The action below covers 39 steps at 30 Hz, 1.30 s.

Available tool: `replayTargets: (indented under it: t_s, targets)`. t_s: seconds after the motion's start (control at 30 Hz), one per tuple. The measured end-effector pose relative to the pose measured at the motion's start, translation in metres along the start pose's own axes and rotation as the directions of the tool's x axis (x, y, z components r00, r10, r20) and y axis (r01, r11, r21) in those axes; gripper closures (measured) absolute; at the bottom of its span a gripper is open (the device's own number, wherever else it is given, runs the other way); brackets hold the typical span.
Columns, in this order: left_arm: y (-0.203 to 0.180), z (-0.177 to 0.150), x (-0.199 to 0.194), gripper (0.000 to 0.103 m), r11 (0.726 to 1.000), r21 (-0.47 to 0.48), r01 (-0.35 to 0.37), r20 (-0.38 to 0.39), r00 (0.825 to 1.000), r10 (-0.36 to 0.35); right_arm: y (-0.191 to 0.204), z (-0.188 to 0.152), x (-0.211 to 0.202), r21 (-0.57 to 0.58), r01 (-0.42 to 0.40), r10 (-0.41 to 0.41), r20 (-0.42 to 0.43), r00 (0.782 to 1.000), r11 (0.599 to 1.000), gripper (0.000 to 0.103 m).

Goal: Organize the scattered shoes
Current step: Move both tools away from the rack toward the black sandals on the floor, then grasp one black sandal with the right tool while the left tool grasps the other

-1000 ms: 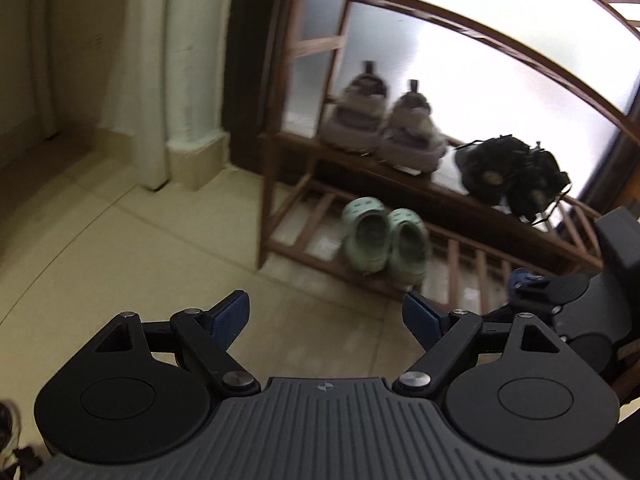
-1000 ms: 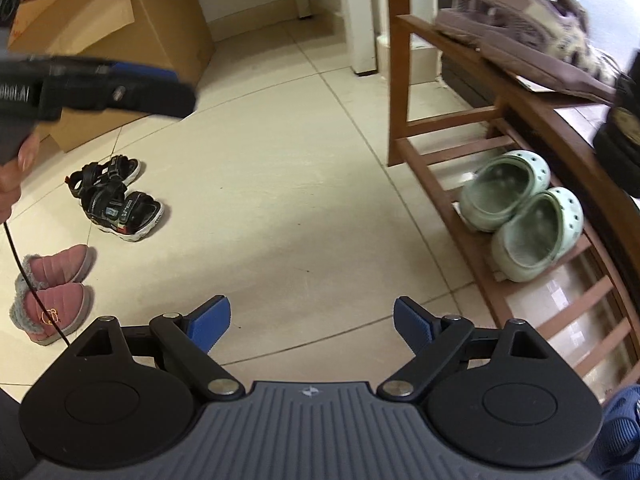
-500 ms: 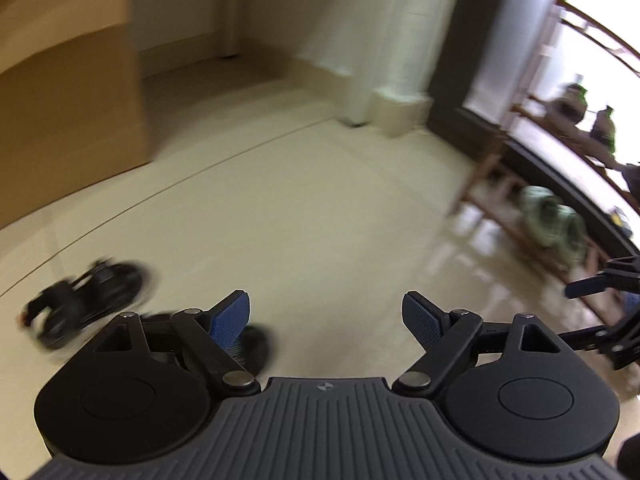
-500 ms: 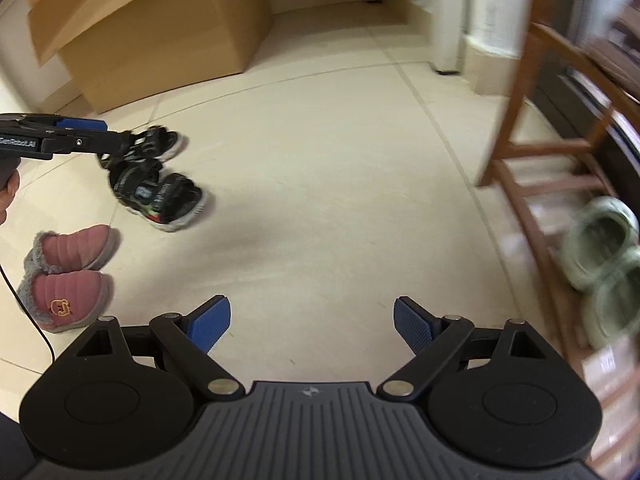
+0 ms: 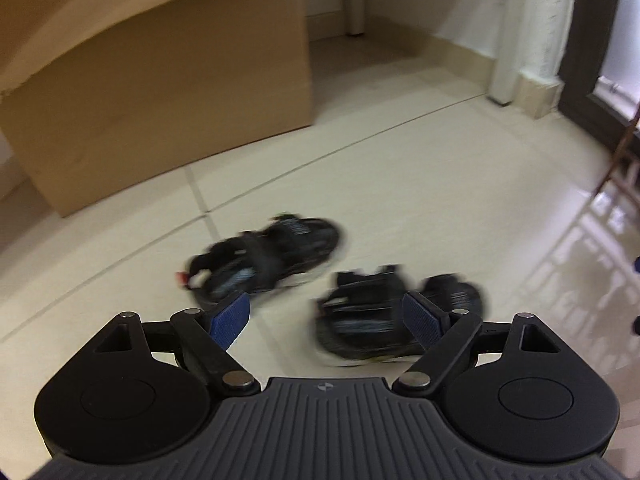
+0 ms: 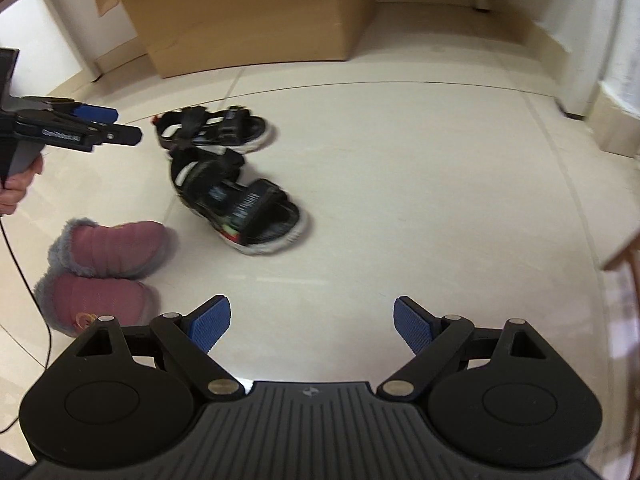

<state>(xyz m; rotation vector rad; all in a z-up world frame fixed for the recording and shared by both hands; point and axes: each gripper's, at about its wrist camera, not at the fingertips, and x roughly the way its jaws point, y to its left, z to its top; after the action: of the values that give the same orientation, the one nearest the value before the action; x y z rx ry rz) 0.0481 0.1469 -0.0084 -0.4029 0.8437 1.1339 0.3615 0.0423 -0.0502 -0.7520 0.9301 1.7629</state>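
Two black sandals lie on the cream tile floor. In the left wrist view the near sandal (image 5: 384,320) sits just ahead of my open left gripper (image 5: 326,316), partly behind its right finger, and the far sandal (image 5: 268,260) lies ahead to the left. The right wrist view shows the near sandal (image 6: 240,208), the far sandal (image 6: 216,130) and a pair of pink furry slippers (image 6: 104,268) at lower left. My right gripper (image 6: 312,322) is open and empty, well short of them. The left gripper (image 6: 100,134) appears there at the left, held in a hand.
A large cardboard box (image 5: 160,92) stands on the floor behind the sandals, also seen as the cardboard box (image 6: 248,12). A white pillar base (image 5: 528,88) and a dark door frame (image 5: 588,52) are at the right. A wooden shoe rack leg (image 6: 624,256) shows at the right edge.
Both grippers have swung left, away from the shoe rack, toward the floor shoes. The left gripper has come down close to the black sandals. Both stayed open.
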Motion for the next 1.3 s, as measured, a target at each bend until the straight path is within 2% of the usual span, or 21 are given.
replayTargets:
  t_s: [0.07, 0.3, 0.37, 0.43, 0.57, 0.73, 0.9, 0.97, 1.0, 1.03, 1.07, 1.17, 1.2, 1.3]
  targets:
    - [0.016, -0.006, 0.009, 0.018, 1.000, 0.003, -0.021, -0.009, 1.000, 0.021, 0.010, 0.010, 0.013, -0.010, -0.019, 0.019, -0.007, 1.000, 1.000, 0.010]
    - [0.068, -0.016, 0.038, 0.021, 0.991, -0.116, -0.069, -0.028, 0.997, 0.067, 0.028, 0.040, 0.061, 0.000, -0.050, 0.050, -0.035, 0.998, 0.999, 0.013]
    - [0.082, -0.015, 0.048, 0.025, 0.983, -0.168, -0.075, -0.026, 0.997, 0.071, 0.027, 0.048, 0.079, 0.045, -0.055, 0.057, -0.058, 0.997, 0.997, 0.022]
    - [0.088, -0.013, 0.056, 0.027, 0.981, -0.182, -0.073, -0.005, 0.997, 0.073, 0.025, 0.052, 0.089, 0.076, -0.054, 0.060, -0.078, 0.995, 0.996, 0.029]
    - [0.092, -0.007, 0.069, 0.028, 0.980, -0.187, -0.075, 0.017, 0.997, 0.080, 0.020, 0.061, 0.109, 0.148, -0.062, 0.075, -0.086, 0.993, 0.987, 0.029]
    - [0.098, -0.003, 0.092, 0.028, 0.974, -0.211, -0.088, -0.005, 0.996, 0.089, 0.018, 0.074, 0.131, 0.257, -0.094, 0.119, -0.084, 0.989, 0.962, 0.029]
    - [0.093, -0.005, 0.104, 0.028, 0.978, -0.202, -0.058, -0.043, 0.998, 0.050, 0.024, 0.079, 0.153, 0.317, -0.084, 0.123, -0.106, 0.987, 0.945, 0.029]
    - [0.091, -0.006, 0.109, 0.039, 0.979, -0.198, -0.046, -0.058, 0.998, 0.035, 0.028, 0.078, 0.164, 0.327, -0.063, 0.108, -0.120, 0.987, 0.943, 0.030]
    - [0.090, -0.006, 0.111, 0.056, 0.980, -0.197, -0.040, -0.065, 0.997, 0.027, 0.029, 0.077, 0.168, 0.329, -0.052, 0.098, -0.123, 0.988, 0.943, 0.031]
    - [0.090, -0.007, 0.114, 0.078, 0.980, -0.195, -0.034, -0.073, 0.997, 0.020, 0.031, 0.076, 0.171, 0.331, -0.041, 0.085, -0.119, 0.989, 0.943, 0.032]
    - [0.089, -0.007, 0.116, 0.079, 0.981, -0.194, -0.027, -0.080, 0.997, 0.012, 0.032, 0.077, 0.173, 0.321, -0.022, 0.064, -0.119, 0.991, 0.947, 0.043]
    - [0.086, -0.009, 0.123, 0.087, 0.982, -0.189, -0.009, -0.103, 0.995, -0.011, 0.034, 0.081, 0.173, 0.295, -0.017, 0.052, -0.113, 0.992, 0.955, 0.062]
    - [0.085, -0.009, 0.126, 0.090, 0.982, -0.188, -0.003, -0.110, 0.994, -0.018, 0.033, 0.081, 0.171, 0.291, -0.015, 0.051, -0.114, 0.992, 0.957, 0.063]
    - [0.076, -0.011, 0.128, 0.090, 0.985, -0.170, 0.022, -0.133, 0.990, -0.045, 0.028, 0.081, 0.166, 0.273, -0.004, 0.038, -0.121, 0.992, 0.962, 0.063]
